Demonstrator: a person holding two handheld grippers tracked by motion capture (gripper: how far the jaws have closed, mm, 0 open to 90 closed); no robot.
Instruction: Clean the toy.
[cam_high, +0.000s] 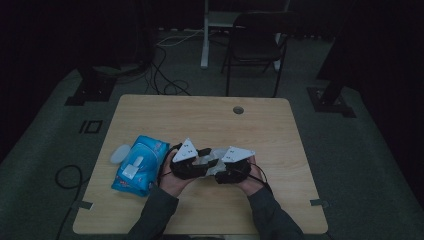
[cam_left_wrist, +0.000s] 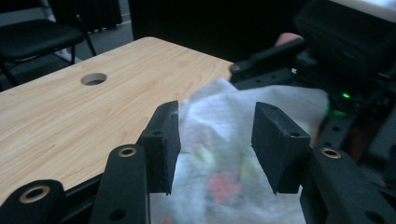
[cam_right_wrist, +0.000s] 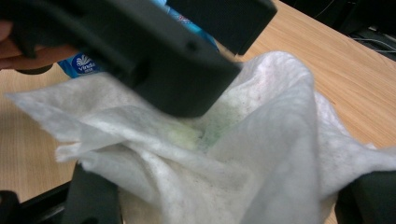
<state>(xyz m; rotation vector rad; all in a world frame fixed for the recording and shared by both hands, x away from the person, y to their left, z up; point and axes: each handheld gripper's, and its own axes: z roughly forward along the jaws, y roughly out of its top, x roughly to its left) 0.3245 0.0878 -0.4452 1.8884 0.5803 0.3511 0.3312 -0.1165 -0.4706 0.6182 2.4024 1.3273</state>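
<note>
A crumpled white wipe (cam_high: 208, 163), stained green and red, hangs between my two grippers over the middle of the table (cam_high: 200, 115). My left gripper (cam_high: 204, 152) is open; in its own view the wipe (cam_left_wrist: 219, 102) lies between and behind its spread jaws (cam_left_wrist: 215, 140). My right gripper (cam_high: 218, 161) faces it from the right. In the right gripper view the wipe (cam_right_wrist: 261, 140) drapes over the jaws and hides their tips, while their bases stand wide apart at the bottom corners. One of the left gripper's fingers (cam_right_wrist: 177, 79) presses close above the wipe.
A blue pack of wet wipes (cam_high: 140, 166) lies at the table's left, with a pale round lid (cam_high: 120, 153) beside it. A cable hole (cam_high: 238, 110) sits near the far edge. A dark chair (cam_high: 255, 42) stands beyond the table.
</note>
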